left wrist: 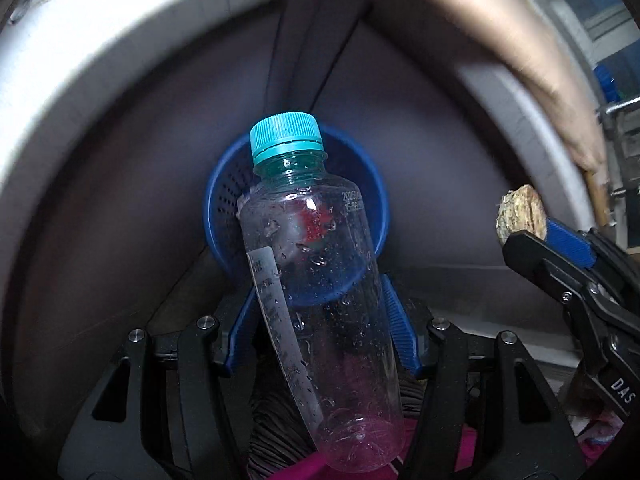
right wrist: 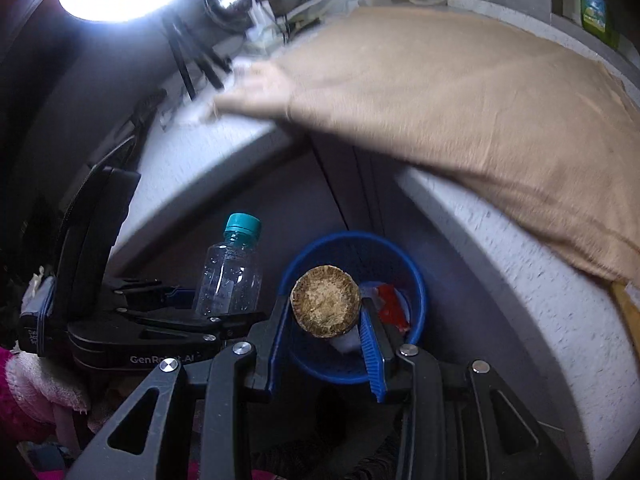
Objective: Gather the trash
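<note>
Clamped in the left gripper (left wrist: 320,320), a clear bottle (left wrist: 320,300) hangs over the blue bin (left wrist: 376,200), cap up. The right gripper (right wrist: 324,320) pinches a round brown lump (right wrist: 326,302), perhaps a cob stub, above the same bin (right wrist: 416,280), which already holds red scraps. Both pieces are at the drop stage; next, each gripper needs centring over the rim before it opens.

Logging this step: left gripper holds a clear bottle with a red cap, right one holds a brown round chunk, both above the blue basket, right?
Not quite: the bottle in the left gripper has a teal cap, shown in the left wrist view. The right gripper does hold the brown chunk above the blue basket.
</note>
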A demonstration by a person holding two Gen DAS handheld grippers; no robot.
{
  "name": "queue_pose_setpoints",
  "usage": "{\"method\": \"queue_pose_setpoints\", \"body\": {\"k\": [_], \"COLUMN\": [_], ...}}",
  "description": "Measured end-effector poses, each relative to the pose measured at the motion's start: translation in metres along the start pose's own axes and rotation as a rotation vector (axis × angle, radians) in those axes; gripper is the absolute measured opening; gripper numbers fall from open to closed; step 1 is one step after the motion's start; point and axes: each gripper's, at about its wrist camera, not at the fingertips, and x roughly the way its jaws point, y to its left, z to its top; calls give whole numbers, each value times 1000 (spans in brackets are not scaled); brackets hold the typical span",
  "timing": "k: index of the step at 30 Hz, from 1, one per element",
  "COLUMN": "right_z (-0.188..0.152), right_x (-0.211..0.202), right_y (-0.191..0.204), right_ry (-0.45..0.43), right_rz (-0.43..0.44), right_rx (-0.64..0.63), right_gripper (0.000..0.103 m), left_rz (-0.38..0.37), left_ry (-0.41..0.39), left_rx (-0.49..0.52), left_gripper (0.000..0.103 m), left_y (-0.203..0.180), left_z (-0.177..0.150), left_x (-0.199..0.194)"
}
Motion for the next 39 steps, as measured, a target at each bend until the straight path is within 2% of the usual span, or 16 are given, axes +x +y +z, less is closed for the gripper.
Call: {"method": "queue_pose_setpoints", "body": {"k": [5, 9, 16, 26, 29, 31, 33, 34, 39], "right_z": [-13, -14, -8, 5, 8, 9, 10, 11, 15], "right_x": [29, 49, 71, 80, 79, 78, 74, 72, 66], "right_y": [-4, -8, -6, -10, -8, -6, -6, -6, -9], "right_ry": [60, 87, 111, 118, 117, 112, 101, 94, 75], "right_rz": [-21, -26, -39, -47, -35, -44, -52, -55, -54], "right_rx": [0, 19, -8, -11, -16, -21, -20, -19, 5], "right_gripper": [34, 34, 34, 35, 37, 40, 55, 58, 59], "left_rz": [26, 59, 100, 151, 161, 173, 195, 196, 189], "left_ry": [60, 73, 77, 33, 29, 34, 23, 17, 2], "left_rx": [-6, -32, -26, 7, 28, 39, 44, 44, 33], "left_gripper": [60, 60, 60, 60, 62, 69, 75, 75, 75], "left_y": [-2, 1, 13, 4, 1, 1, 4, 4, 6], "left_z": [3, 11, 16, 35, 34, 37, 39, 40, 39], "left_x": [38, 54, 61, 48, 46, 48, 50, 49, 44]}}
